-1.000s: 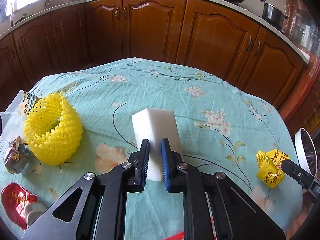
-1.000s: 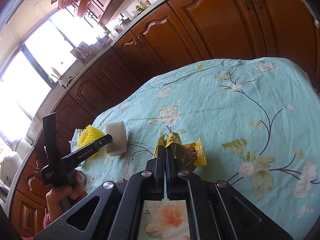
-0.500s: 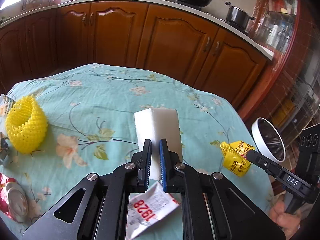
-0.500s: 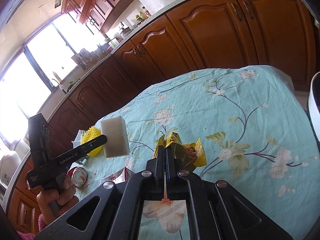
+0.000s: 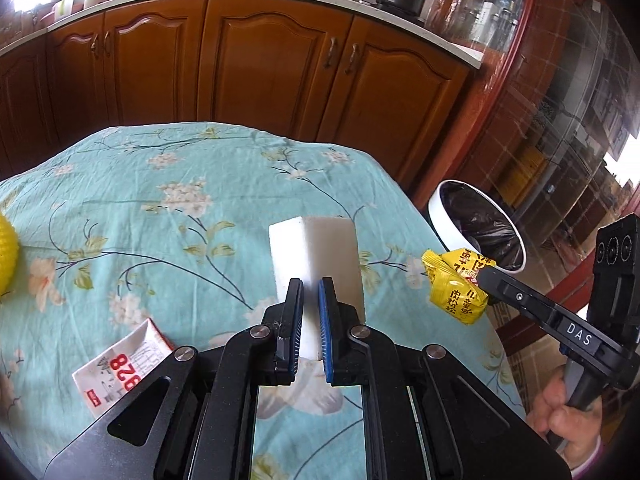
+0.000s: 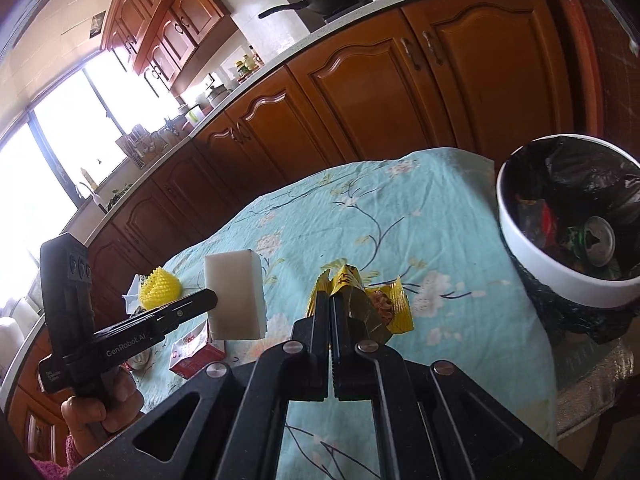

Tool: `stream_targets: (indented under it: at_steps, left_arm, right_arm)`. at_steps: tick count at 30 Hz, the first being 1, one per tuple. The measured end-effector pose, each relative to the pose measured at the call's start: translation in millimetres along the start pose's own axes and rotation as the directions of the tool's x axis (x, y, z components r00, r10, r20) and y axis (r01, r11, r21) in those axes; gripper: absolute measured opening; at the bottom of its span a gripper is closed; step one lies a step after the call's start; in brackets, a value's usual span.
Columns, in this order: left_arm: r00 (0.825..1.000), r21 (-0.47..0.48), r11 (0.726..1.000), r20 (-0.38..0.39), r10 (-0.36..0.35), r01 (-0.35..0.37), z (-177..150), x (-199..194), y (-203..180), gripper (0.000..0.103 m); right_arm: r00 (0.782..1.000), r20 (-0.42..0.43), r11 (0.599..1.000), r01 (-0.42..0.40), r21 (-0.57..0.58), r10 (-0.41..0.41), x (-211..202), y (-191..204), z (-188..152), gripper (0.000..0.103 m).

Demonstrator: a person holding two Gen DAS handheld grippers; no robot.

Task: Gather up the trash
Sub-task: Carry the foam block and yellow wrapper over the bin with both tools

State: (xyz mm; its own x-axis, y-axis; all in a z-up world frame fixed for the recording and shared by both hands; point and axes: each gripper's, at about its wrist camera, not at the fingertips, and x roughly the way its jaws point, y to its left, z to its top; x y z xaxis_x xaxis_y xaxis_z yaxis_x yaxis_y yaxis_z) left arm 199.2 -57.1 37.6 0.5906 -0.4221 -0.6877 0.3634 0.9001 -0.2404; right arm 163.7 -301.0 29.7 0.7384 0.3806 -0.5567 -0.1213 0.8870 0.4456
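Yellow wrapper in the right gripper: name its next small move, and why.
Probably carry it right, over the white trash bin. The right gripper is shut on the yellow wrapper above the tablecloth, and the bin's open mouth sits just beyond the table edge.

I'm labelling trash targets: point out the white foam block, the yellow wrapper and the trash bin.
white foam block (image 5: 316, 248), left wrist view, front face.
yellow wrapper (image 5: 456, 284), left wrist view, printed side.
trash bin (image 6: 560, 276), right wrist view, white outer wall.

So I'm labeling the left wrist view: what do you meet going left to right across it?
Yellow net → red-and-white carton → white block in the left claw → yellow wrapper → bin.
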Motion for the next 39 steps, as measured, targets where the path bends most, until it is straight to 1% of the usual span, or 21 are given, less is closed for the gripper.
stream_targets:
  at_steps: [9,24,39]
  left_arm:
    - [0.998,0.070,0.996,-0.026,-0.052,0.054,-2.4,13.3,-49.7,0.007]
    - [0.992,0.161,0.979,-0.050,-0.116,0.123,16.0,36.7,-116.1,0.007]
    - [0.984,0.198,0.965,-0.076,-0.161,0.174,29.6,53.6,-156.5,0.007]
  right_arm:
    - [0.997,0.059,0.998,0.051,0.034,-0.053,-37.8,-26.7,-1.8,0.000]
    - [0.985,0.134,0.991,0.097,0.092,-0.109,-82.1,-73.7,9.6,0.000]
    - [0.974,0.172,0.983,0.125,0.133,-0.147,-102.2,-106.4,20.7,0.000]
